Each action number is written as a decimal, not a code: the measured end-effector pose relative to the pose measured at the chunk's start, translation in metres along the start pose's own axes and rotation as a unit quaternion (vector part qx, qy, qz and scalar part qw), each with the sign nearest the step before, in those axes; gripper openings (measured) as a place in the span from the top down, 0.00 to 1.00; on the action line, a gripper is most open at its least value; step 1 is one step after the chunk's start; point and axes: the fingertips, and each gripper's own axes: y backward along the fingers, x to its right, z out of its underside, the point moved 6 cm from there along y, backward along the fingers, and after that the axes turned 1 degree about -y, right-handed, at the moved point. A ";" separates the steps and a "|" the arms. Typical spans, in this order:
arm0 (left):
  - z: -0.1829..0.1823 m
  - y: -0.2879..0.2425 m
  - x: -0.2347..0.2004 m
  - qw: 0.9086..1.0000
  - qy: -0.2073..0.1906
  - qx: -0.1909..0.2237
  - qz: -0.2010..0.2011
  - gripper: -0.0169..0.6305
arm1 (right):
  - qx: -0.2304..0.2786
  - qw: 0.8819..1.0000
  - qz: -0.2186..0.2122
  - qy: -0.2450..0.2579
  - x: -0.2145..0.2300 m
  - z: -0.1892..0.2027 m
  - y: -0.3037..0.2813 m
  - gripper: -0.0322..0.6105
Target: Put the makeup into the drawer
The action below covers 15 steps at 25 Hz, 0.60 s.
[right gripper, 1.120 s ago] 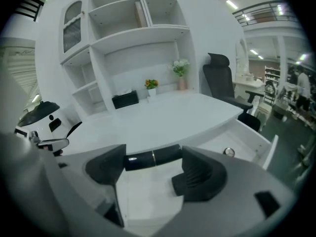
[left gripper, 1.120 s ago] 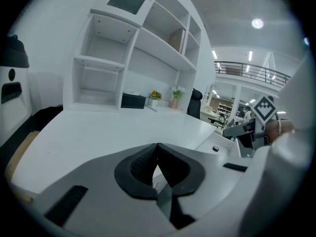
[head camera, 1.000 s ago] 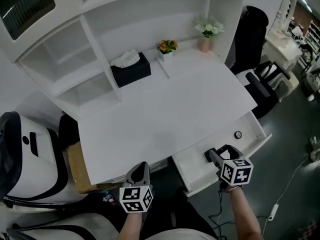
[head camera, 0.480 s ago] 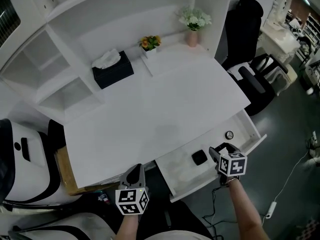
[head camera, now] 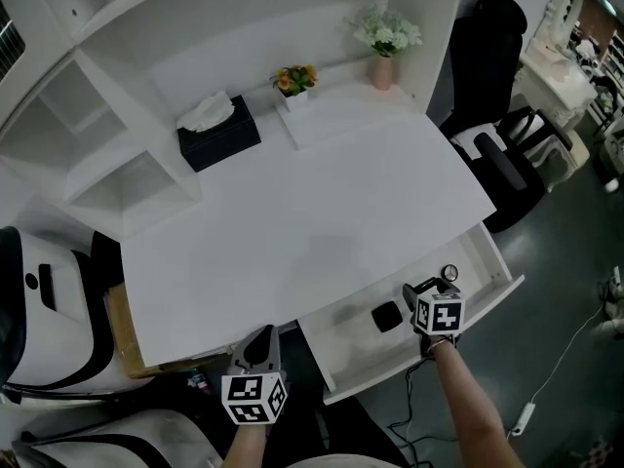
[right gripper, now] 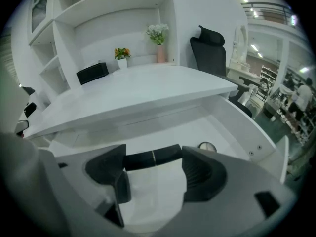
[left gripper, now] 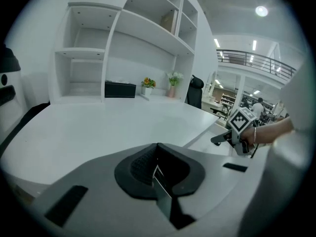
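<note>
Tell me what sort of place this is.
Probably a furniture showroom or large indoor hall staged as a dressing corner: a white vanity desk with shelves and an open drawer, a second mirrored dressing table nearby, and a railed mezzanine under ceiling lights.

Both the left gripper (head camera: 261, 343) and right gripper (head camera: 429, 284) are grey with black ribbed pads (right gripper: 200, 174); each carries a black-and-white marker cube (head camera: 438, 312). A thin bracelet (left gripper: 254, 132) rings the right wrist.
</note>
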 end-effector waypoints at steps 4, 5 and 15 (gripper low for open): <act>0.001 -0.002 -0.005 1.000 0.004 -0.003 -0.009 0.97 | -0.007 1.000 0.006 0.002 -0.002 -0.003 -0.016 0.41; 0.002 -0.002 -0.006 1.000 0.005 -0.005 -0.012 0.97 | -0.010 1.000 0.007 0.003 -0.002 -0.003 -0.020 0.41; 0.006 -0.005 -0.007 1.000 0.003 -0.015 -0.025 0.97 | -0.039 0.999 0.016 -0.004 0.002 0.005 -0.048 0.41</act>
